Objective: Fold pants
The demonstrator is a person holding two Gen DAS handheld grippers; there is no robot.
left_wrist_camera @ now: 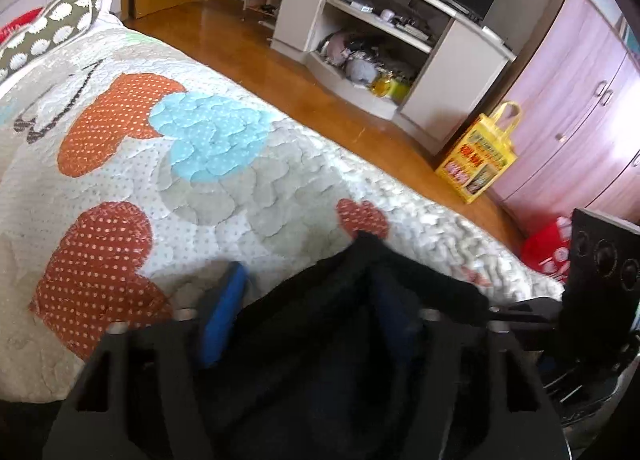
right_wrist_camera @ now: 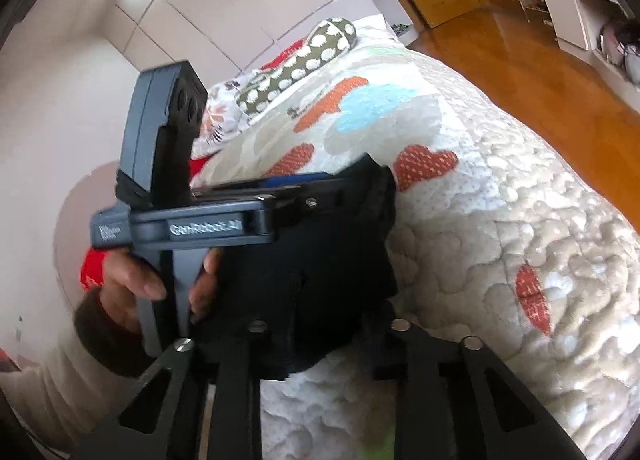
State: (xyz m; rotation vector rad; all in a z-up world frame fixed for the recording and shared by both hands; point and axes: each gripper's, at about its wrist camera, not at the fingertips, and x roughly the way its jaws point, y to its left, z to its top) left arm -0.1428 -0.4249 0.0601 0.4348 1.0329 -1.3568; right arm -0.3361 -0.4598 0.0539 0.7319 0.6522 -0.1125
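Pants: dark pants [left_wrist_camera: 340, 324] were seen bunched on the quilted bedspread [left_wrist_camera: 208, 164], directly ahead of both tools.
Left gripper: the left gripper [left_wrist_camera: 308, 312] was seen partly closed, fabric heaped between its blue pads [left_wrist_camera: 224, 316]; a firm pinch could not be confirmed.
Right gripper: the right gripper [right_wrist_camera: 320, 344] was narrowed around a fold of the same cloth, just beside the left tool; pad contact was hidden.
Hand: a hand [right_wrist_camera: 160, 280] was wrapped round the left tool's handle.
Advice: both edges would best be lifted together, kept taut and level, then laid flat.
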